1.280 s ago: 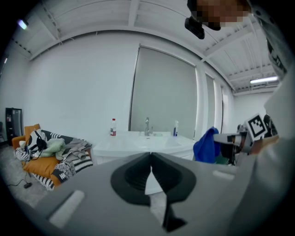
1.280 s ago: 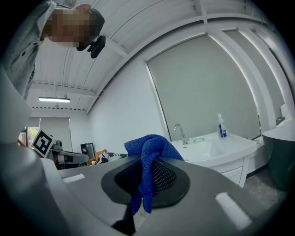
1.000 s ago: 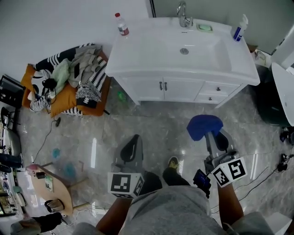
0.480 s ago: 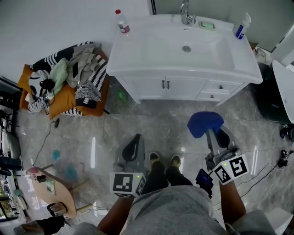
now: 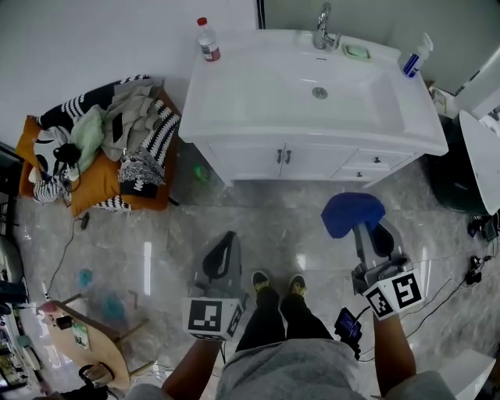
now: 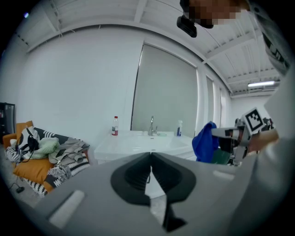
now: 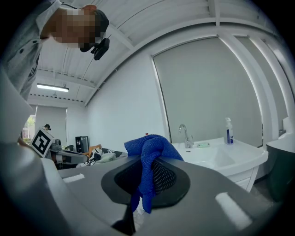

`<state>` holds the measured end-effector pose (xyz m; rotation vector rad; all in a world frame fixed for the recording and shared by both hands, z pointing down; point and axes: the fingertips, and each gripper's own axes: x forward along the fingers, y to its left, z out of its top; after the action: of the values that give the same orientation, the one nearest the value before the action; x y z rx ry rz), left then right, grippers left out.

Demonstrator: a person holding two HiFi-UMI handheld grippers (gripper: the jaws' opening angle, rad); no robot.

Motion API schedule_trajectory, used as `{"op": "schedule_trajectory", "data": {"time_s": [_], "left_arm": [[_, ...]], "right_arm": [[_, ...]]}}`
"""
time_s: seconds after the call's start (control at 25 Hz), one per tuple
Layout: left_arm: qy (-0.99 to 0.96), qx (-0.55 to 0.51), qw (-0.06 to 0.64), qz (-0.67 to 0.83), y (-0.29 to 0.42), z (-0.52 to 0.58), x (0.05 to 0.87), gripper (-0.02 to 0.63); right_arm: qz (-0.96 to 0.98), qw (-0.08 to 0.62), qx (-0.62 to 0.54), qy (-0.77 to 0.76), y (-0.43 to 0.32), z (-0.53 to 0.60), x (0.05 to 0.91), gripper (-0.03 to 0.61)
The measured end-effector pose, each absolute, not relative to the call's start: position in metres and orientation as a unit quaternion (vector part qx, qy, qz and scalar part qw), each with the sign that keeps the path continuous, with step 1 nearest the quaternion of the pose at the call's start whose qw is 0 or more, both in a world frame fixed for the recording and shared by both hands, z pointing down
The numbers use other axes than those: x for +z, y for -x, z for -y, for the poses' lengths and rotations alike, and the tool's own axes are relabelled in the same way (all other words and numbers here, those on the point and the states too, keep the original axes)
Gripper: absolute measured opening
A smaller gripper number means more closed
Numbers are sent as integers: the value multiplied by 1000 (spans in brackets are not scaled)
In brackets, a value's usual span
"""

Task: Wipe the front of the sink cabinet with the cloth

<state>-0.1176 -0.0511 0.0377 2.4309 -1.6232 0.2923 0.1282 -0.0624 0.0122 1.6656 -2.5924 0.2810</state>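
Observation:
The white sink cabinet stands ahead against the wall, its doors and drawers facing me; it also shows in the left gripper view and in the right gripper view. My right gripper is shut on the blue cloth, which bunches over the jaws and hangs between them. It hovers over the floor, well short of the cabinet front. My left gripper is shut with nothing in it, lower and to the left, also away from the cabinet.
A plastic bottle, a faucet, a soap dish and a spray bottle stand on the basin top. A heap of clothes on an orange cushion lies to the left. A white toilet is at right. My feet stand on glossy tile.
The person has stepped forward: both feet now stand side by side, and the cabinet sits slightly lower and nearer in the head view. Both grippers keep their pose.

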Motion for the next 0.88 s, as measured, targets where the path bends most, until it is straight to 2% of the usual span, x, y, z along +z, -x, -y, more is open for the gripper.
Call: {"op": "schedule_trajectory", "data": {"time_s": [0.32,0.88], "left_arm": [[-829,98,113,538,113,91,92,12],[-822,100,113,550,72,169,324,12]], "right_arm": [[829,41,62,-554,-141,108,45,32],[805,48,35,-591,-212,205,273,32]]}}
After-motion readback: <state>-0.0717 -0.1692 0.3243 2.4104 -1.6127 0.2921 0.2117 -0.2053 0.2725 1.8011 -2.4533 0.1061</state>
